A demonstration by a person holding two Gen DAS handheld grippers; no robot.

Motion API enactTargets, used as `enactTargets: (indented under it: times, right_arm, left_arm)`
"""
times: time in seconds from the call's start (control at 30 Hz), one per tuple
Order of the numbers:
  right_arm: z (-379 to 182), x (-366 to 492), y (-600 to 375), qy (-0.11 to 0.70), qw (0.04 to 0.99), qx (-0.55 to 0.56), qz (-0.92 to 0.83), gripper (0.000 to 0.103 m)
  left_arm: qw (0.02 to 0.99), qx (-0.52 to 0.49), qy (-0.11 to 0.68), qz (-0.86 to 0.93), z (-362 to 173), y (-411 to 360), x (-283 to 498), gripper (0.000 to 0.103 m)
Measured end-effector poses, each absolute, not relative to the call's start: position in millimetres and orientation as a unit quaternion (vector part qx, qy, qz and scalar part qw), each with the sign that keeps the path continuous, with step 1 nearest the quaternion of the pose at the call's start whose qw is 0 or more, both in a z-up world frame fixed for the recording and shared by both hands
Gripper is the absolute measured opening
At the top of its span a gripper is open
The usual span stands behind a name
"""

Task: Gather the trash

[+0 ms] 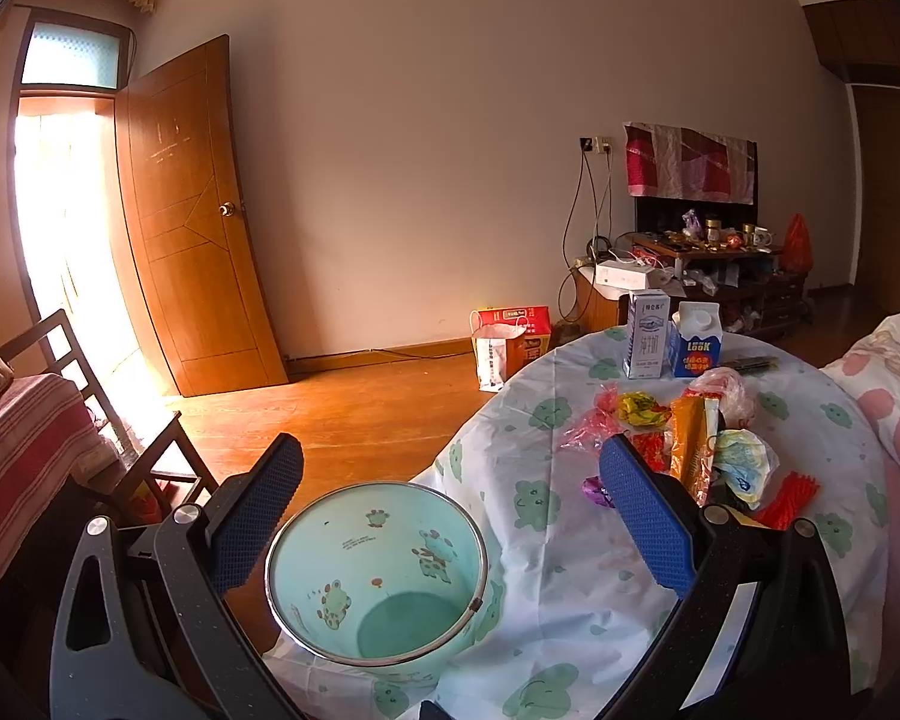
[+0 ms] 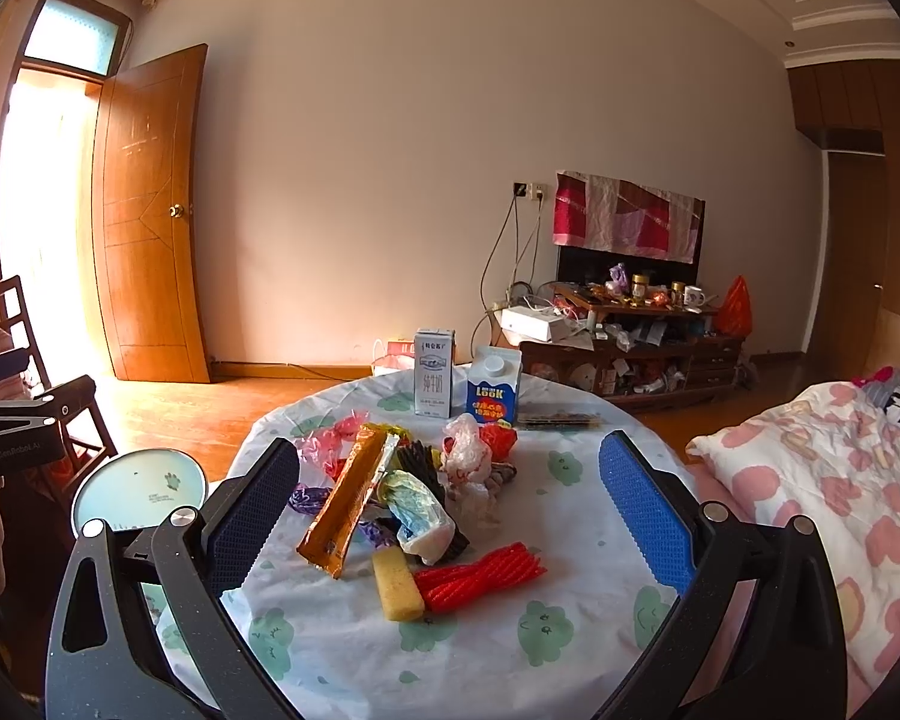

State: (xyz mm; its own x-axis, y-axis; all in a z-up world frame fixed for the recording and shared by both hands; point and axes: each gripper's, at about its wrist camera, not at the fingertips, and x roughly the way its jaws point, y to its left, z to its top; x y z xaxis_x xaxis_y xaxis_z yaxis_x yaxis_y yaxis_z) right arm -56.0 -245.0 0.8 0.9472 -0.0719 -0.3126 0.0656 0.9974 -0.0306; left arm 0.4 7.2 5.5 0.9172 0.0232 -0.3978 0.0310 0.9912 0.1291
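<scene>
Wooden door (image 2: pixel 150 216) swung open at left, bright daylight behind it. Dark wooden chair (image 1: pixel 72 420) beside the doorway, striped red cushion (image 1: pixel 24 456) on the seat. Plain pale wall (image 2: pixel 390 150) across the back, cables (image 2: pixel 510 258) hanging from a socket (image 2: pixel 529 191). Low dark cabinet (image 2: pixel 642 354) crowded with jars, a mug (image 2: pixel 695 296) and a white box (image 2: pixel 528 324); red and pink cloth (image 2: pixel 627 219) draped above it, orange bag (image 2: pixel 733 307) at its right end. Paper bags (image 1: pixel 510 342) on the wooden floor (image 1: pixel 342 408). Bed with pink-patterned quilt (image 2: pixel 828 480) at right.
</scene>
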Motion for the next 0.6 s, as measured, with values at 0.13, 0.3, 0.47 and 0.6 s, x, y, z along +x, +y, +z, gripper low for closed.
enactTargets:
  times: [0.13, 0.3, 0.47, 0.6]
  right_arm:
    - [0.4, -54.7, -243.8, 0.16, 0.986, -0.01, -0.035, 0.098]
    - [-0.2, -55.0, -244.2, 0.16, 0.986, -0.009, -0.034, 0.098]
    - [-0.9, -55.1, -244.2, 0.16, 0.986, -0.009, -0.034, 0.098]
    - [-1.8, -54.2, -244.8, 0.162, 0.986, -0.009, -0.034, 0.098]
  left_arm:
    - [0.977, 0.067, 0.203, -0.002, 5.6, 7.3, 0.9, 0.097]
    - [0.977, 0.067, 0.203, -0.001, 5.5, 7.8, 1.4, 0.097]
    - [0.977, 0.067, 0.203, -0.001, 5.3, 8.1, 2.2, 0.097]
    - [0.977, 0.068, 0.204, 0.0, 5.8, 7.9, 2.7, 0.097]
